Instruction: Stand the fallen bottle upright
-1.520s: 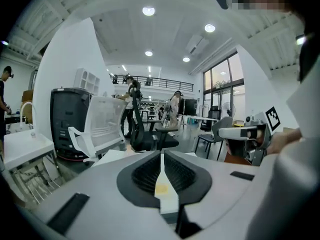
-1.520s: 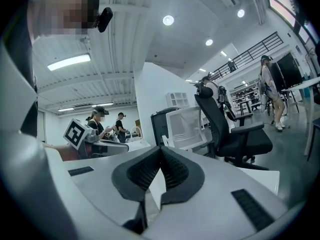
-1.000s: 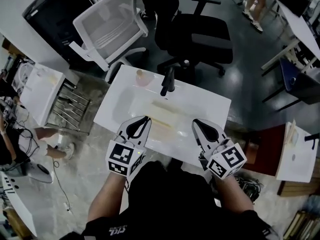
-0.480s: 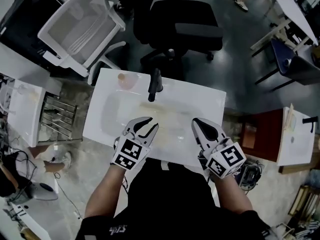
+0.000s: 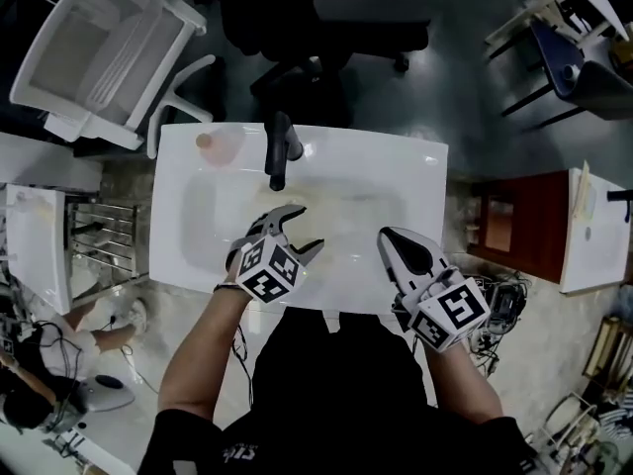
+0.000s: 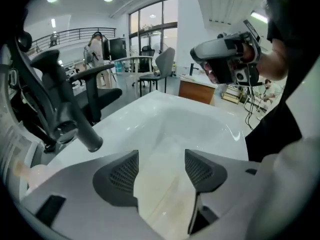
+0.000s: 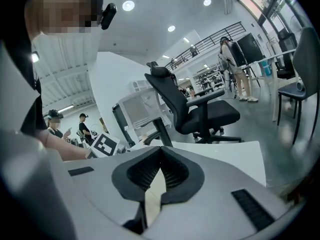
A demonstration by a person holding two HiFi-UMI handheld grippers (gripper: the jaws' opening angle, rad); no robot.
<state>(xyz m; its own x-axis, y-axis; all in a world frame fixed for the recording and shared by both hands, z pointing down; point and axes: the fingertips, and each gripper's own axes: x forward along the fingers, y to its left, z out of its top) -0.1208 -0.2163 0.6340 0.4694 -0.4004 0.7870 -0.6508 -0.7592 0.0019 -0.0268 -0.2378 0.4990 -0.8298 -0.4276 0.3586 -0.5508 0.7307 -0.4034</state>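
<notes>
A small clear bottle (image 5: 220, 147) with a pinkish end seems to lie on its side on the back left corner of the white sink (image 5: 415, 166); the left gripper view shows only a pale blur of it (image 6: 29, 171). My left gripper (image 5: 308, 228) hangs over the basin, near its front and well short of the bottle. It is open: its jaws have just been opening, and nothing is between them (image 6: 161, 160). My right gripper (image 5: 384, 234) is shut and empty over the basin's front right (image 7: 160, 153).
A black faucet (image 5: 280, 152) stands at the sink's back edge, just right of the bottle, with its spout over the basin. Behind the sink are a black office chair (image 5: 326, 13) and a white chair (image 5: 99, 52). A brown cabinet (image 5: 499, 228) stands at the right.
Both grippers have come down toward the basin. The left gripper rolled and its jaws went from shut to open. The sink now sits higher and more squarely in the head view.
</notes>
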